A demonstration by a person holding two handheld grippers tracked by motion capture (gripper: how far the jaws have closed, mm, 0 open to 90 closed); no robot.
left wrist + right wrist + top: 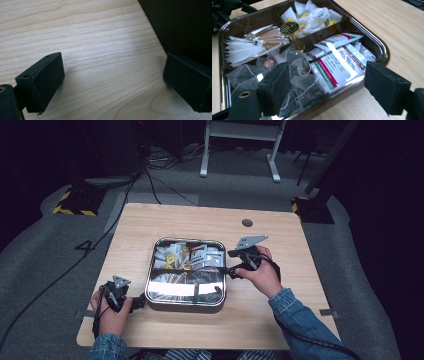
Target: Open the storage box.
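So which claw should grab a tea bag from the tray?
The right claw. It hangs open at the tray's right rim, jaws pointing at the tea bags. The left claw is open over bare table near the tray's left corner.

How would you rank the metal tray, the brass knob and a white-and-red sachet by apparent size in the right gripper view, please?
1. metal tray, by far the largest.
2. white-and-red sachet.
3. brass knob, smallest; it sits farther from the camera, which may shrink it somewhat.
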